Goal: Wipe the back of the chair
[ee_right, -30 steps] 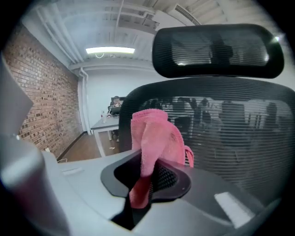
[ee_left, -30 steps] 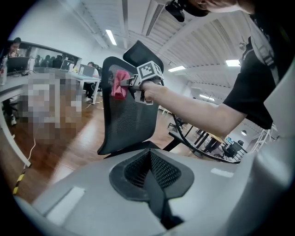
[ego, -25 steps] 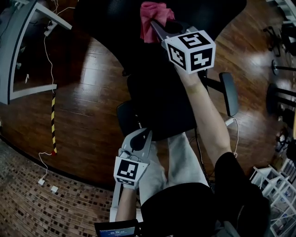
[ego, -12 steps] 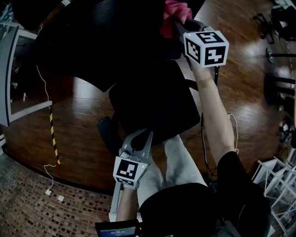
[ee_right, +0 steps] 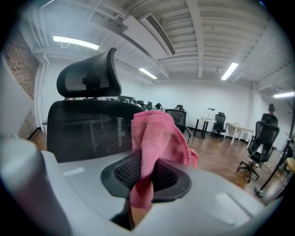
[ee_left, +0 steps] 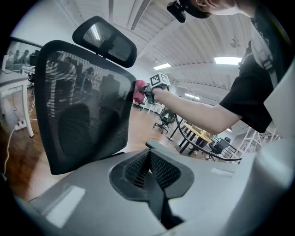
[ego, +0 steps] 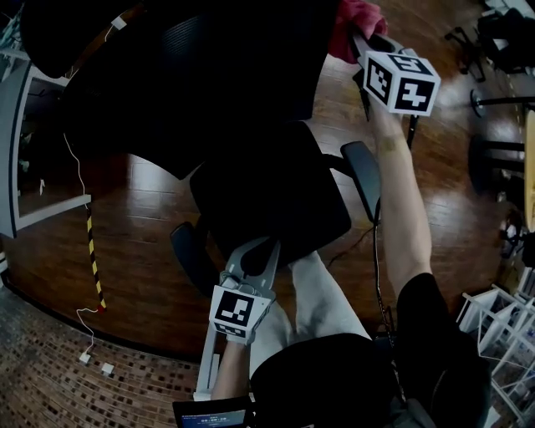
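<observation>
Up at one o'clock, the right hand-held gripper (ego: 358, 40) pinches a pink cloth (ego: 358, 15) at the chair back (ego: 209, 67) edge, while the left hand-held gripper (ego: 257, 249) sits at six o'clock, jaws pressed together.

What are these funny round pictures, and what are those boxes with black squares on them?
A person is holding a grabbing tool in each hand; the patterned boxes are part of those tools. One picture comes from a camera on the person's head, looking down at a black mesh office chair on a brown wooden floor. The two round pictures come from cameras riding on the tools. The right tool is shut on a fluffy pink cloth, held up by the chair's back to wipe it. The left tool is shut and holds nothing; it sits low by the seat.
</observation>
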The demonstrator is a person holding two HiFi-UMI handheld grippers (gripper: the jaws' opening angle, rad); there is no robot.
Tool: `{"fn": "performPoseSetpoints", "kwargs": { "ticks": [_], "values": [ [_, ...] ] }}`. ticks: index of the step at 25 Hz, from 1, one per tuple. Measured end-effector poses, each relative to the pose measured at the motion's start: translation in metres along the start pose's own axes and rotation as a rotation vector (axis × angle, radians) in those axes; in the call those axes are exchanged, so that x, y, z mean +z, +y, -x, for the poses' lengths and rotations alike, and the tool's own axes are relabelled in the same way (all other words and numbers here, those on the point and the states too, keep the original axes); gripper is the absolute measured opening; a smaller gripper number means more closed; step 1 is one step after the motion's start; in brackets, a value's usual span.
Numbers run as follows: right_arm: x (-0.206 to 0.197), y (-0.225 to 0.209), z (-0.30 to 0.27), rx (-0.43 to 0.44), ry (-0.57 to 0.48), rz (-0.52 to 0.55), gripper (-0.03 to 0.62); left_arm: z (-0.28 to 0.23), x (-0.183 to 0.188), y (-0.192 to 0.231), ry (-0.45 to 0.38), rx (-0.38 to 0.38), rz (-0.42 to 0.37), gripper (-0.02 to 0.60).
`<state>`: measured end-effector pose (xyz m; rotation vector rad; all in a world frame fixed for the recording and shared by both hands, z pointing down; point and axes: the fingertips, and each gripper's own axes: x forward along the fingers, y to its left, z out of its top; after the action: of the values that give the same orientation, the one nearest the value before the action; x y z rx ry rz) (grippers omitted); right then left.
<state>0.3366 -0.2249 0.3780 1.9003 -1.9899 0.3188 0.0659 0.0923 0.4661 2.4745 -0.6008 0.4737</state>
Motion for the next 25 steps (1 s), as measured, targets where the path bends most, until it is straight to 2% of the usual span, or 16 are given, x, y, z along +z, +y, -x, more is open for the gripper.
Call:
{"fn": "performPoseSetpoints", "kwargs": {
  "ticks": [5, 9, 17, 25],
  "values": [
    [0.022, 0.050, -0.011, 0.068, -0.001, 0.055, 0.048, 0.019, 0.000, 0.009, -0.021, 0.020, 0.011, -0.006],
    [0.037, 0.134, -0.018, 0.173, -0.017, 0.119, 0.048, 0.047, -0.004, 0.025, -0.044, 0.058, 0.024, -0.006],
    [0.051, 0.313, -0.032, 0.385, -0.036, 0.181, 0.048, 0.119, -0.026, 0.071, -0.082, 0.167, 0.081, -0.006],
    [0.064, 0.433, -0.024, 0.543, -0.043, 0.227, 0.048, 0.172, -0.039, 0.102, -0.138, 0.242, 0.128, -0.006]
  ]
}}
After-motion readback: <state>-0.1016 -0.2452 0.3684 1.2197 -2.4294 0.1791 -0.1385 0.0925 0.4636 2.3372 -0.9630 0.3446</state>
